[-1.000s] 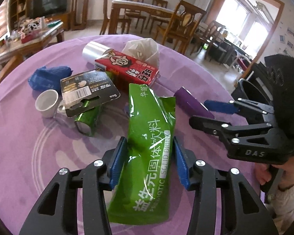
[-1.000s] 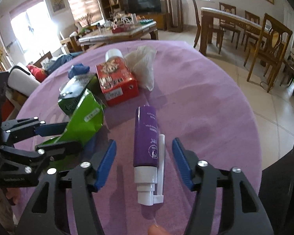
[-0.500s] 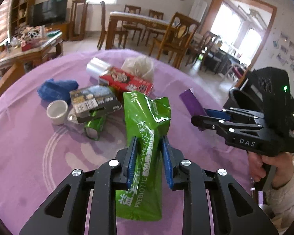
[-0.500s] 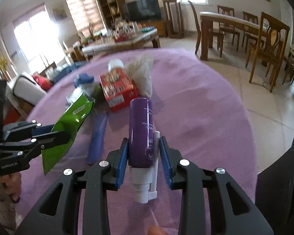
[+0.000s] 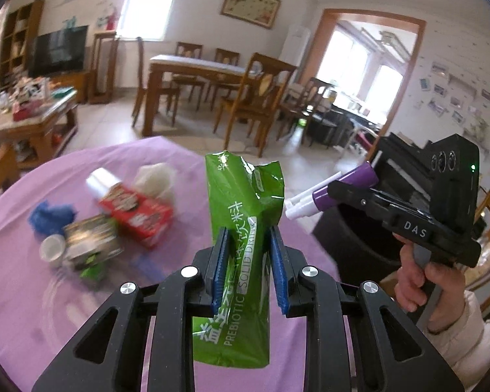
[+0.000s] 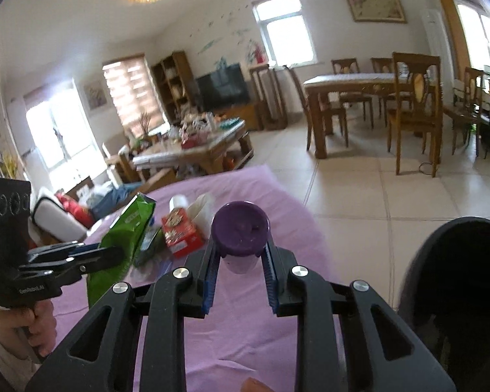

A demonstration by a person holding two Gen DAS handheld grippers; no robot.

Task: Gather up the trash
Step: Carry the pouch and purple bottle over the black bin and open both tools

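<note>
Above the purple table (image 5: 32, 294), both jaws clamp trash: green pouch (image 5: 241, 228), purple bottle (image 6: 240, 228).

We note motion blur over the red carton (image 5: 137, 210) and neighbouring litter; the black bin (image 6: 457, 281) is cut off at the frame edge.

One green pouch (image 5: 245, 228), one purple bottle (image 6: 240, 228), one red carton (image 5: 137, 210), one blue wad (image 5: 50, 215), two grippers.
</note>
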